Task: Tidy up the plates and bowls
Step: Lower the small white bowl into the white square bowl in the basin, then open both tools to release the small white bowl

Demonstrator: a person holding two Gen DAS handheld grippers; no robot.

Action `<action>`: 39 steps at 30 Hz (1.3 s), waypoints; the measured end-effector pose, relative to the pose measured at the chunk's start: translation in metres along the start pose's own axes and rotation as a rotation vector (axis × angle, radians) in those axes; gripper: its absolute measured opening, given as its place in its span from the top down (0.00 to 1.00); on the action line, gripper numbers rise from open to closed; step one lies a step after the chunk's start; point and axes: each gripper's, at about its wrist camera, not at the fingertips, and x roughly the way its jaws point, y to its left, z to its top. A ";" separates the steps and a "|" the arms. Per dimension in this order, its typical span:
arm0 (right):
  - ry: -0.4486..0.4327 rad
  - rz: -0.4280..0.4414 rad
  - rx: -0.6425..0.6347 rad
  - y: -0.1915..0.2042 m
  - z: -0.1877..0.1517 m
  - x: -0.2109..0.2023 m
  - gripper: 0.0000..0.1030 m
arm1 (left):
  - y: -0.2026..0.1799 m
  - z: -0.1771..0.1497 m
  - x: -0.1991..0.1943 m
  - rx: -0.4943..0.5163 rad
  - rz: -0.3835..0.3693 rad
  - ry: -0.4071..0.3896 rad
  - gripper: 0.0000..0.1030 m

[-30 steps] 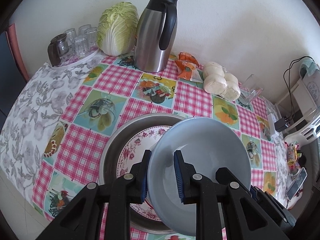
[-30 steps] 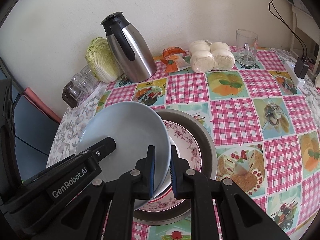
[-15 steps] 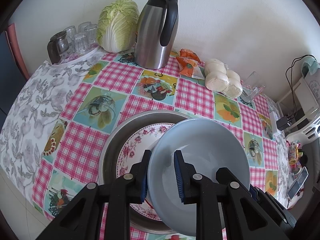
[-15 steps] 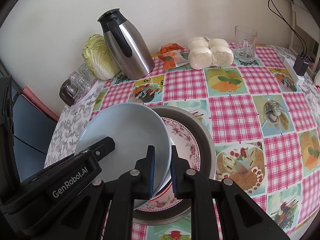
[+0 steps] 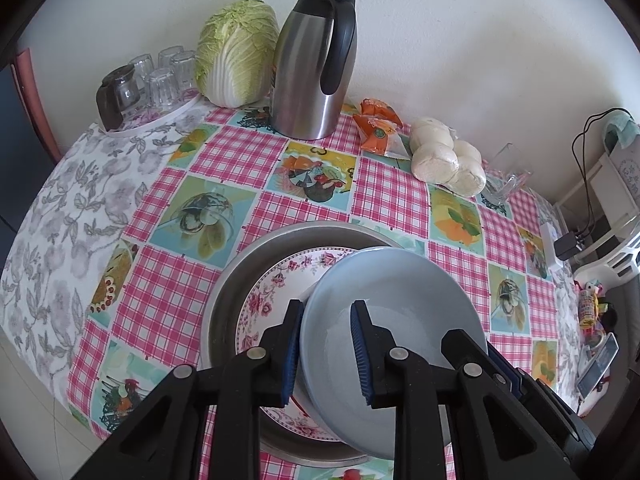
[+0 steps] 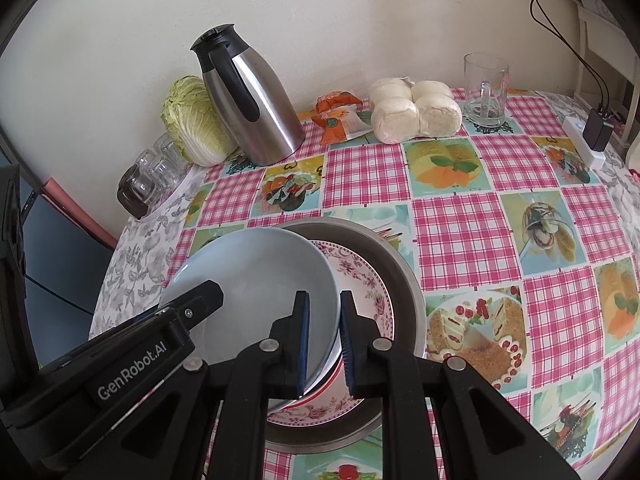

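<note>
Round table (image 5: 224, 152) under a pink checked cloth, with a steel thermos (image 5: 316, 60), a cabbage (image 5: 236, 52), upturned glasses on a tray (image 5: 152, 80), wrapped buns (image 5: 444, 156) and a glass mug (image 6: 485, 90) ranged along the wall side. Nearer the edge, a wide metal basin (image 6: 404, 276) holding a floral plate (image 5: 272, 296). Above and partly over that plate, a pale blue bowl (image 5: 396, 300), tilted and carried between both tools. Left gripper (image 5: 325, 350) straddling the bowl's near rim, one blue pad outside the wall and one inside, gap fairly wide, so contact looks loose rather than firmly pinched; cannot tell for sure. Right gripper (image 6: 323, 342) clamped narrowly on the opposite rim, pads either side of the wall. Whether the bowl's underside touches the plate: hidden. Step in hand, by the look of it: nesting the bowl onto the stack in the basin. Next move likely calls for levelling the bowl, centring it over the plate, lowering gently, then letting go on both sides without dragging the rim sideways.
</note>
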 end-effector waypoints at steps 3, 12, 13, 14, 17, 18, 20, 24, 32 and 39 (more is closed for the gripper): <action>-0.002 0.000 -0.006 0.001 0.000 0.000 0.84 | 0.000 0.000 -0.002 0.003 0.020 -0.006 0.72; -0.011 0.017 -0.008 0.001 0.001 -0.002 0.84 | 0.004 0.002 -0.011 -0.003 0.020 -0.032 0.71; -0.012 0.018 -0.008 0.001 0.001 -0.003 0.84 | 0.003 0.002 -0.012 -0.004 0.020 -0.035 0.71; -0.013 0.019 -0.009 0.001 0.001 -0.003 0.84 | 0.003 0.003 -0.013 -0.004 0.018 -0.039 0.71; -0.013 0.017 -0.009 0.001 0.001 -0.003 0.84 | 0.002 0.003 -0.014 0.002 0.021 -0.043 0.71; -0.013 0.017 -0.010 0.001 0.001 -0.004 0.84 | 0.002 0.003 -0.014 0.005 0.024 -0.044 0.71; -0.015 0.019 -0.010 0.001 0.001 -0.004 0.84 | 0.001 0.003 -0.013 0.008 0.025 -0.042 0.69; -0.022 0.026 -0.007 0.001 0.001 -0.007 0.84 | 0.001 0.002 -0.010 0.010 0.019 -0.032 0.67; -0.026 0.036 -0.002 0.001 0.003 -0.009 0.84 | 0.001 0.002 -0.008 0.005 0.016 -0.025 0.64; -0.037 0.030 0.030 -0.010 0.006 -0.013 0.81 | 0.003 0.003 -0.014 -0.003 0.034 -0.043 0.55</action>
